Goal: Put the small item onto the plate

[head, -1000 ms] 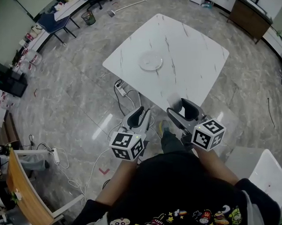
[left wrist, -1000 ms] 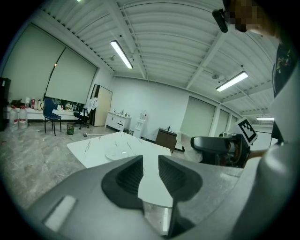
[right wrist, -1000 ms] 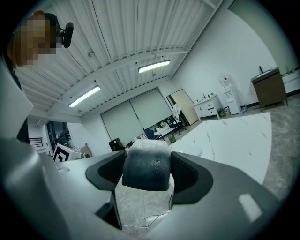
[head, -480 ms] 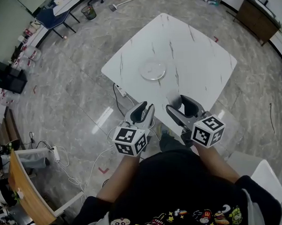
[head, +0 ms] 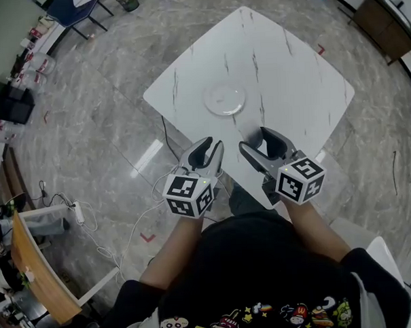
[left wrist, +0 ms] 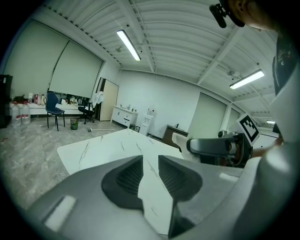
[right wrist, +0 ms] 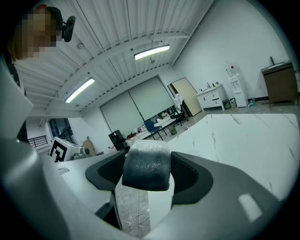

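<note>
White marble surface (head: 290, 74) and its plate (head: 224, 98) have drawn nearer than a second ago, so the right gripper (head: 260, 140), jaws clamped on the small grey block (right wrist: 146, 165), now reaches over the near edge, short of the plate, while the left gripper (head: 209, 149) has its jaws narrowly apart, empty.

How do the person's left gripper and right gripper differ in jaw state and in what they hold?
The left gripper's grey jaws are empty; the right gripper's jaws clamp a small grey rounded block. The left gripper's jaws leave a narrow gap, while the right gripper's stand wider, spread by the block. Both point towards the white marble table bearing the round white plate.
</note>
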Available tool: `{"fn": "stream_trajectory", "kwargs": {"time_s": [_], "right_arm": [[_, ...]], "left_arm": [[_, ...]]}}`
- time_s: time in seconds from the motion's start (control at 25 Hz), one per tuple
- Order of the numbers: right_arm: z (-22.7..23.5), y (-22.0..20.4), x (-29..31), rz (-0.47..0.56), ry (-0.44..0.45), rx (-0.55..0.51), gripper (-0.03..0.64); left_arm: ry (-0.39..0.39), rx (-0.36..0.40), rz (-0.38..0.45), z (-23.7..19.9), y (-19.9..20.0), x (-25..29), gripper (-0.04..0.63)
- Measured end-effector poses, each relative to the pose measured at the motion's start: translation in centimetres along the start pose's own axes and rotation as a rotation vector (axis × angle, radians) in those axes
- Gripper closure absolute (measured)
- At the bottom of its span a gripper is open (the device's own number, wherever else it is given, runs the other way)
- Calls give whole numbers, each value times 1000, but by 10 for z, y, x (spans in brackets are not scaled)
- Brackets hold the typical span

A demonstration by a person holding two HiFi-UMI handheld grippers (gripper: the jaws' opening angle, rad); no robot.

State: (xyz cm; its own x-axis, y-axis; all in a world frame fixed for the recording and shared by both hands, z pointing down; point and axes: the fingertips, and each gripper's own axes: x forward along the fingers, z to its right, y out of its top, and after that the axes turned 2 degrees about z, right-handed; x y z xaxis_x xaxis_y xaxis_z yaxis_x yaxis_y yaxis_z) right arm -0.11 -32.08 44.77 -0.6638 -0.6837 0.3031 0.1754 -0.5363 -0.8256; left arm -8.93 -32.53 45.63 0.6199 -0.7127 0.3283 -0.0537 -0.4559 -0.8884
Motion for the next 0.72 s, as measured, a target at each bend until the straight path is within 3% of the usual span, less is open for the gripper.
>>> {"fn": "stream_trajectory", "kwargs": {"time_s": [0.72], "right_arm": [[92, -22, 111, -133, -11, -43, 285]], "left_arm": [[90, -52, -78, -70, -35, 85, 399]]}}
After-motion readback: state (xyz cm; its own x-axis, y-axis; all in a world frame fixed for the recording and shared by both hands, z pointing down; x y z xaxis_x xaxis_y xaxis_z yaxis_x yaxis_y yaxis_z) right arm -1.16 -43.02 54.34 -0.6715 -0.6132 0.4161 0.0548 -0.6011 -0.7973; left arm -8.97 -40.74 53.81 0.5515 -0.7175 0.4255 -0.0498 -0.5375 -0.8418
